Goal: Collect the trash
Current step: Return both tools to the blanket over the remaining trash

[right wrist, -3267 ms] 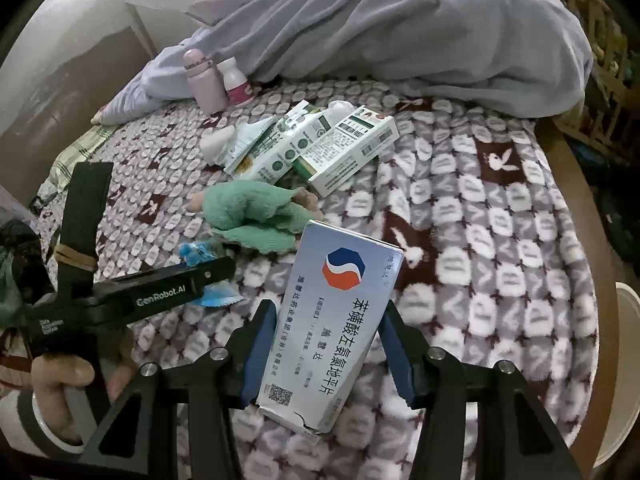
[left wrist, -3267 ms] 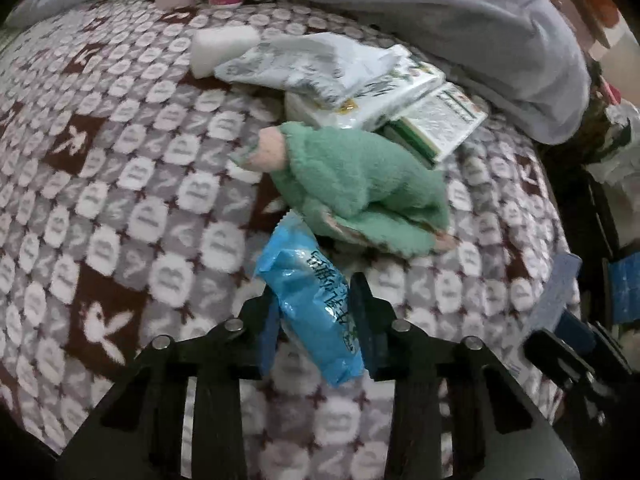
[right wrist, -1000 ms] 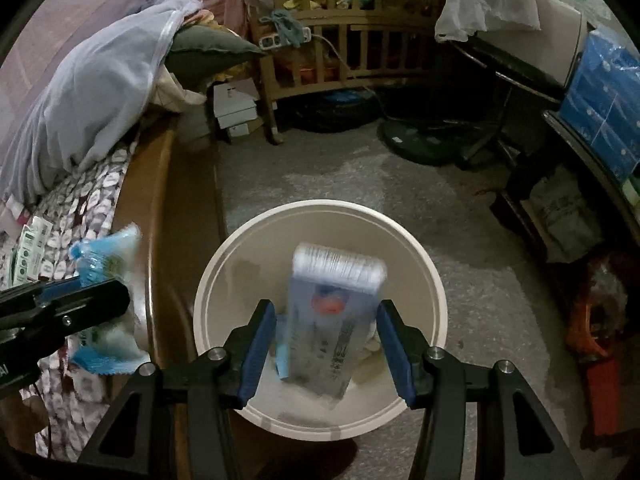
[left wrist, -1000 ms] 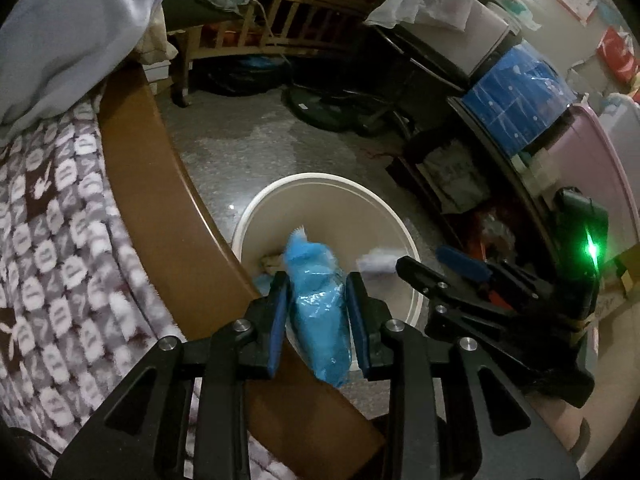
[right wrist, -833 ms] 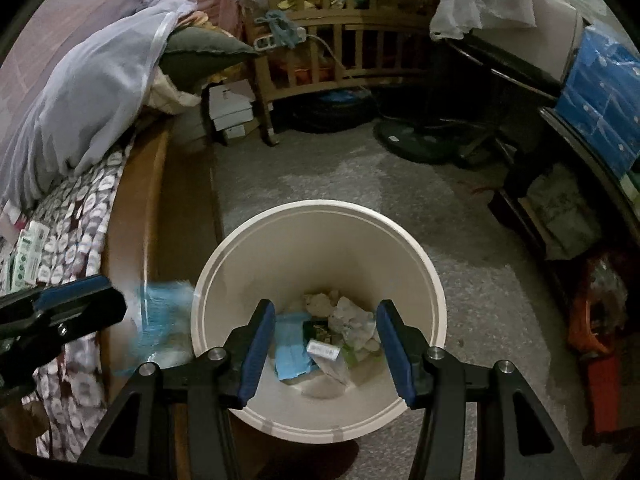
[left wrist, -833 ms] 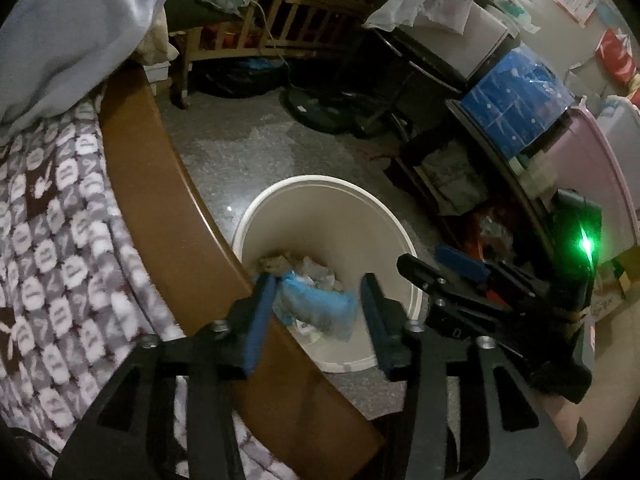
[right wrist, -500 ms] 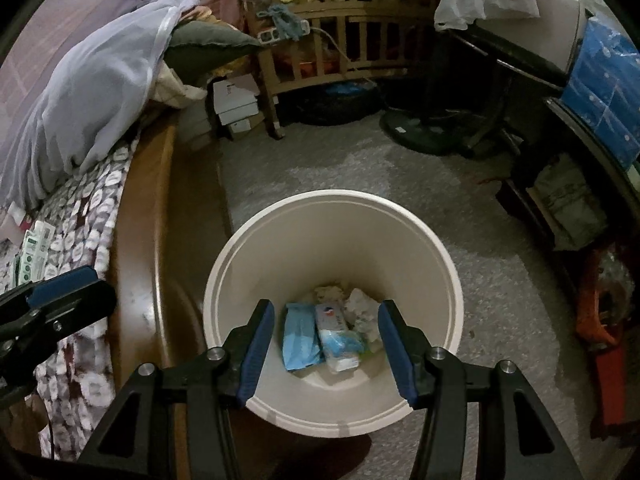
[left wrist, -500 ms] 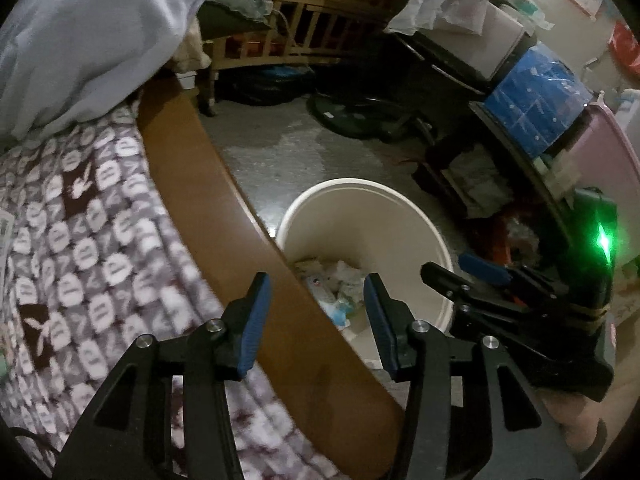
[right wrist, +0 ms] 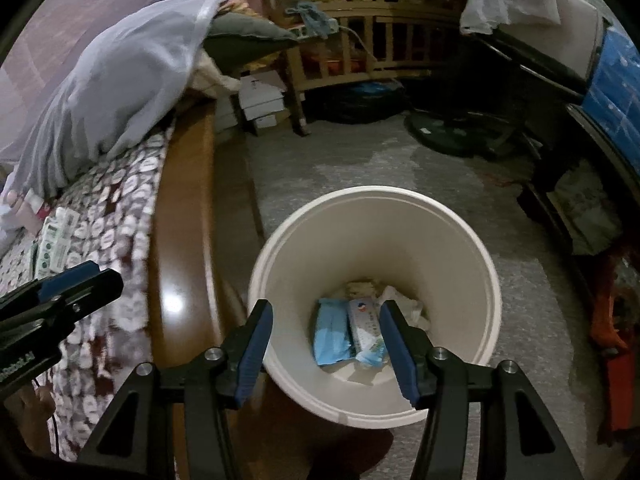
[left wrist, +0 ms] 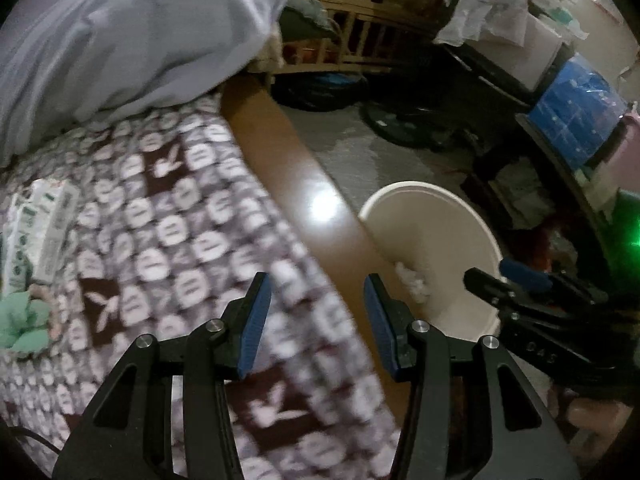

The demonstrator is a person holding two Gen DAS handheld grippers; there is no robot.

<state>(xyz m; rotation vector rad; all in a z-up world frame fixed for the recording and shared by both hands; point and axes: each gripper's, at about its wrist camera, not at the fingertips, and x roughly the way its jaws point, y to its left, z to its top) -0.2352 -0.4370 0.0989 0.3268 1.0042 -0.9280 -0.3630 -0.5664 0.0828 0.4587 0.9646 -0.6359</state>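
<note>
Over the bin, both grippers empty, jaws spread wide.

The right gripper hangs above the bin's mouth; down on the bin's floor lie a blue packet and a white box, touching, among crumpled paper. The left gripper points across the bed's wooden edge, the bed side of the bin. This drop looks done; next call is more trash, and the green-and-white boxes far from the bin on the blanket look likely. Open floor beyond the bin; the wooden edge crowds its near side.
</note>
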